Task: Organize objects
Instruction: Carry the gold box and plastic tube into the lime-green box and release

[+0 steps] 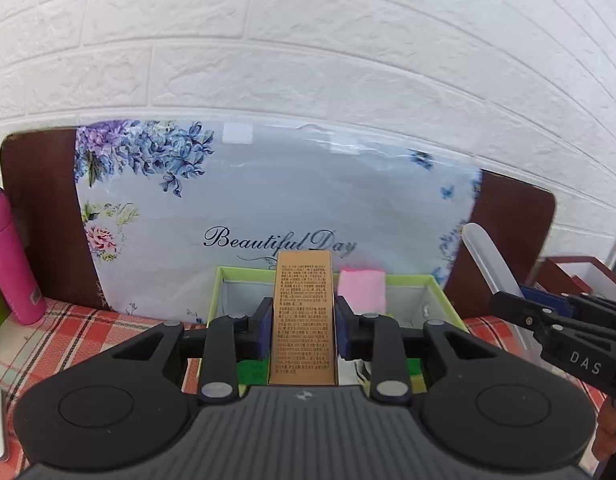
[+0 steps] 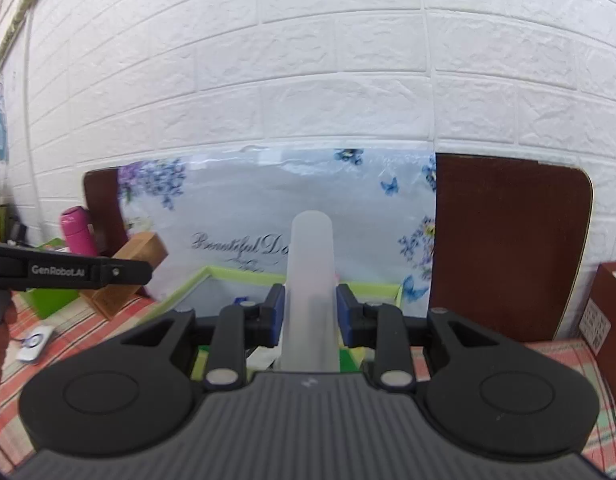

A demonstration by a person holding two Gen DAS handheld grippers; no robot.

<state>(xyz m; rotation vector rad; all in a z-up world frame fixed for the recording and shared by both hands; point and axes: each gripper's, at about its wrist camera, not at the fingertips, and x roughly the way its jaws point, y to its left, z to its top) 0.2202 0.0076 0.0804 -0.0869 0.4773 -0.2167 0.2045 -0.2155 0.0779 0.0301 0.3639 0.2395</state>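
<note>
Above the green-rimmed box (image 1: 437, 285) on the checked surface (image 1: 88, 332), my left claw (image 1: 302, 322) grips the upright tan carton (image 1: 303, 312) while my right claw (image 2: 309, 314) clamps the frosted tube (image 2: 311, 280) alongside.

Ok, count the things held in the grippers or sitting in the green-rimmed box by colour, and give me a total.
Tan: 1, the printed carton clamped in the left gripper
Translucent white: 1, the plastic tube clamped in the right gripper
Pink: 1, the pink block standing in the green-rimmed box
Total: 3
Other box contents are hidden behind the jaws.
</note>
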